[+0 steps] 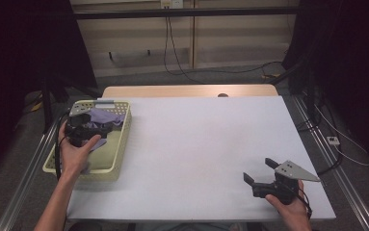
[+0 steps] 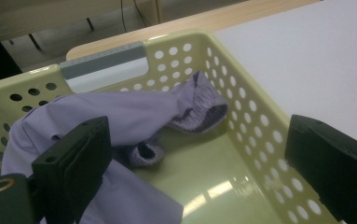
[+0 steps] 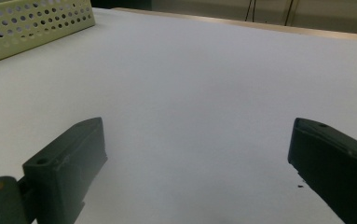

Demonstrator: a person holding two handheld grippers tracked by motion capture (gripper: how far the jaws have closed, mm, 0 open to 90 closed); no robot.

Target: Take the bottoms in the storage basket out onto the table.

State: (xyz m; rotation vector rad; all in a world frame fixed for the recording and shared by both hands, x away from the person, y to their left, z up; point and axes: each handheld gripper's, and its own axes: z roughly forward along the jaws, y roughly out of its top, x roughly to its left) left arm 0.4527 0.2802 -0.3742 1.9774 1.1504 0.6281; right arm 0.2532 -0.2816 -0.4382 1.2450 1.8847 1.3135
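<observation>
Over the left edge of the table, the left gripper [image 1: 86, 126] hangs inside the pale yellow perforated plastic basket [image 1: 123, 139], and its two black jaws stand wide apart with nothing between them. From the left gripper view, one jaw is just beside the crumpled lilac cloth garment [image 2: 120, 121], perhaps touching a fold of it, and the other jaw is near the basket wall [image 2: 255, 126] on the opposite side. The garment lies in a heap toward the far end of the basket, close to the grey handle strip [image 2: 102, 61], and a gathered elastic edge of it rests against the wall with holes; the shiny bottom of the basket is bare on the near side. I judge that the step in hand is the reach for the garment: the tool is at the cloth, but the grasp is not yet made. The next move calls for lowering the jaws a little more onto a thick fold, so that cloth comes between them, and then closing before any lift; a thin single layer may slip out. At the near right corner of the white table top [image 1: 201, 139], the right gripper [image 1: 260, 171] is held low with its jaws also released and empty, well apart from the basket, and it seems only to wait.
</observation>
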